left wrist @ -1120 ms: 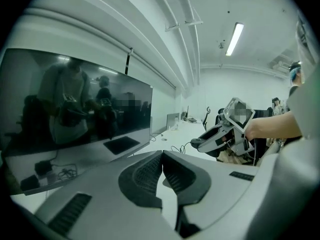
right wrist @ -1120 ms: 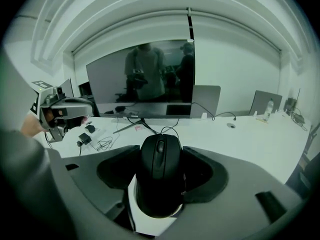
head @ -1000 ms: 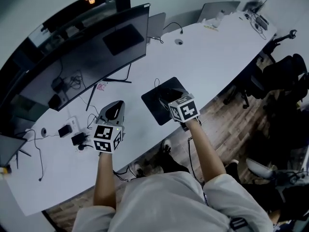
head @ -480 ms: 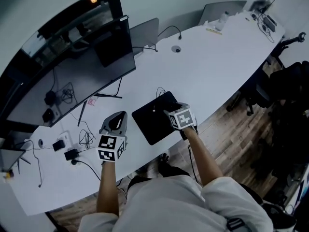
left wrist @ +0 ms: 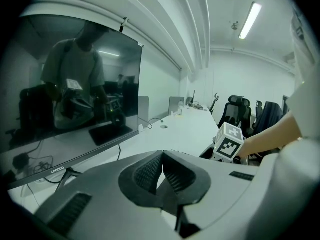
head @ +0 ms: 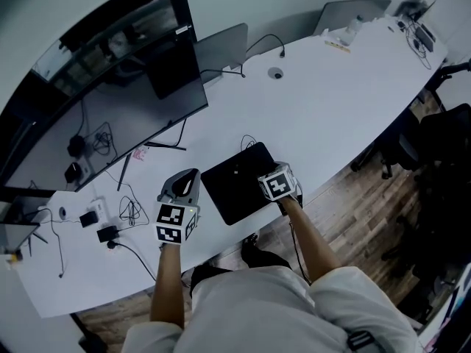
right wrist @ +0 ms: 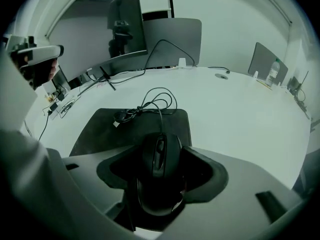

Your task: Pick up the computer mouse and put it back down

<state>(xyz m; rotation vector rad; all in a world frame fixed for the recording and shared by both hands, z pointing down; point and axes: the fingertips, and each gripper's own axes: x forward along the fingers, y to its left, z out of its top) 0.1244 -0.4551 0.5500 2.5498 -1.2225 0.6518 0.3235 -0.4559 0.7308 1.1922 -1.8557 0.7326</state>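
A black wired computer mouse (right wrist: 159,171) sits between the jaws of my right gripper (right wrist: 160,159), whose pads press on its two sides. Its cable (right wrist: 150,101) runs forward to a coil on the black mouse pad (right wrist: 100,129). In the head view the right gripper (head: 278,184) hangs over the pad's (head: 232,186) near right corner, and its marker cube hides the mouse. My left gripper (head: 180,190) is left of the pad, above the white table (head: 331,94). Its pads (left wrist: 150,171) meet, with nothing between them.
A large dark monitor (head: 110,101) stands behind the pad, and a closed laptop (head: 221,46) leans beyond it. Cables and adapters (head: 103,219) lie left of the left gripper. A bottle (right wrist: 272,71) stands far right, and office chairs (head: 441,145) sit past the table edge.
The right gripper has sunk with the mouse towards the pad's near right corner. The left gripper has shifted slightly across the table and a little lower.
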